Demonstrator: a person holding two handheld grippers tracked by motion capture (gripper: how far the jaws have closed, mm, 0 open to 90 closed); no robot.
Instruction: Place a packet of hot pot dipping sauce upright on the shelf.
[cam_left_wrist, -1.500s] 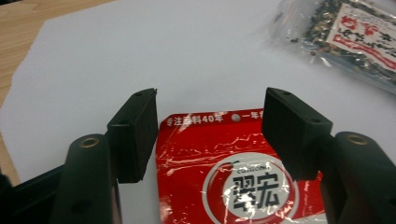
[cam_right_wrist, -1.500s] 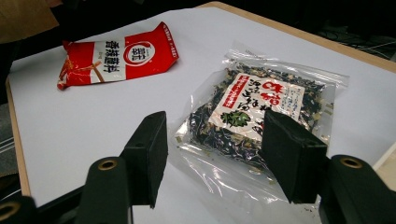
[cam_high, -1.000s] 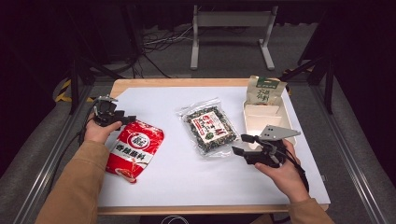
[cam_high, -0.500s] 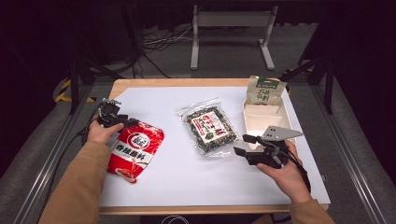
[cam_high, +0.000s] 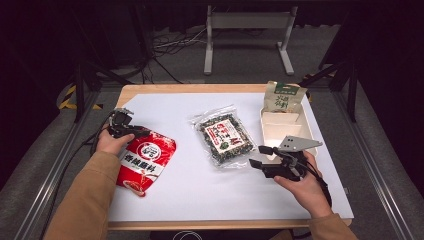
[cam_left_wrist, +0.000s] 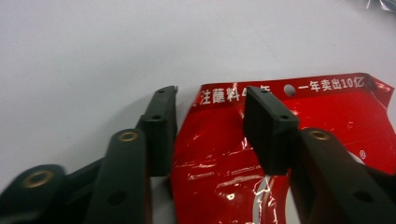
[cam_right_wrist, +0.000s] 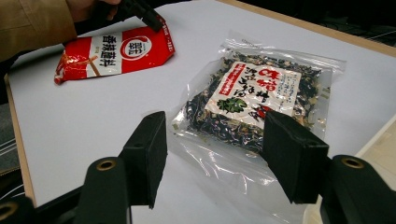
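White sheeting covers the wooden worktop, with dark floor, cables and a grey metal stand behind it.

Two tongs are in play, one in each hand. The left tongs sit at the top edge of the one red snack bag. In the left gripper view the two black jaws straddle the bag's upper left corner: one jaw lies over the red foil just below the printed strip, the other stands at the bag's side edge over the white sheet. These jaws have just been closing and now stand about half apart, with the corner of the bag between them; a gap still shows, and whether the pads press the foil I cannot tell. In the high view the left hand rests at the near-left part of the worktop, the bag stretching from it toward the person.

The right tongs hang wide, holding nothing, their two jaws framing the near end of the one clear bag of dark dried mix with its red and white label. In the high view this bag lies mid-worktop, well apart from the red one, with the right hand just beside its near right corner.

Further right stands one shallow pale tray, and one green and tan pouch stands upright at its far end.
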